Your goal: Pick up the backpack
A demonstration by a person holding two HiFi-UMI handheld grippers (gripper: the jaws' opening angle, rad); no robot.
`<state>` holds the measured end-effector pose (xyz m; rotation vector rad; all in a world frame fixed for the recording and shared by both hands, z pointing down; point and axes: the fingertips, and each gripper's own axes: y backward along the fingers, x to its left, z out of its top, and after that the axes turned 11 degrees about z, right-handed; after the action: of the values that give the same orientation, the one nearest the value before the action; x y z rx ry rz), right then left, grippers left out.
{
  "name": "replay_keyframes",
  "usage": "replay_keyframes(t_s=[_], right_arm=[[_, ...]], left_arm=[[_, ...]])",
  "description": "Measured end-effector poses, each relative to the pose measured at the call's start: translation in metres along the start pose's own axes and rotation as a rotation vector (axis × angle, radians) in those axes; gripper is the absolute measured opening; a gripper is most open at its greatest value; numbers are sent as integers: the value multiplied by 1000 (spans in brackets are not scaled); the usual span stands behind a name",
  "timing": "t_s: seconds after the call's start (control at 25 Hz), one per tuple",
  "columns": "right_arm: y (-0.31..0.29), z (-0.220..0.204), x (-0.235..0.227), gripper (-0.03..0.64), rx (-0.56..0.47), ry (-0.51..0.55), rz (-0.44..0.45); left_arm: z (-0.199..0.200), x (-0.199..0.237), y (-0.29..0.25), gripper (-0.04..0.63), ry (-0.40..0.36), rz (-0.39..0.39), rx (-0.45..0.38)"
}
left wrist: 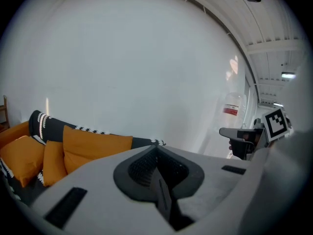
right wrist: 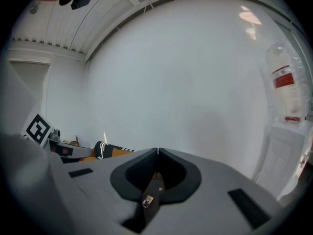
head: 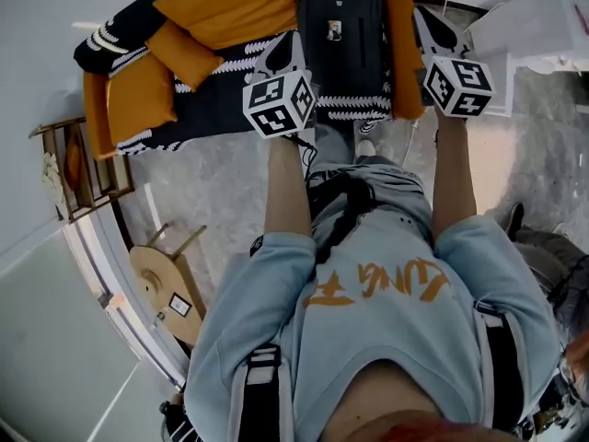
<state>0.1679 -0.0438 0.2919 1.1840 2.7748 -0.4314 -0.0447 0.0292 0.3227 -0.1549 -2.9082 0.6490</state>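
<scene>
Left hand-held gripper (left wrist: pixel 156 147) and right hand-held gripper (right wrist: pixel 157 151) flank black fabric backpack (head: pixel 342 35), jaws shut, empty: open both before closing on it.

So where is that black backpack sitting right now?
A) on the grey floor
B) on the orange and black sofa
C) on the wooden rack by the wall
B: the head view shows the black backpack lying on the orange and black sofa, in front of the person.
</scene>
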Motion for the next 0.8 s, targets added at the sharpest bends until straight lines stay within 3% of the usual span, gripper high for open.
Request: replay_keyframes(t_s=[0.24, 0.56, 0.8], right_arm=[[-45, -42, -12, 28, 122, -40, -9], [-102, -95, -18, 28, 268, -114, -13], [-125, -144, -18, 29, 374, -184, -28]], left_arm=[[-28, 11, -60, 21, 65, -49, 102], [-65, 54, -124, 21, 139, -49, 235], [-109, 69, -154, 23, 157, -77, 352]])
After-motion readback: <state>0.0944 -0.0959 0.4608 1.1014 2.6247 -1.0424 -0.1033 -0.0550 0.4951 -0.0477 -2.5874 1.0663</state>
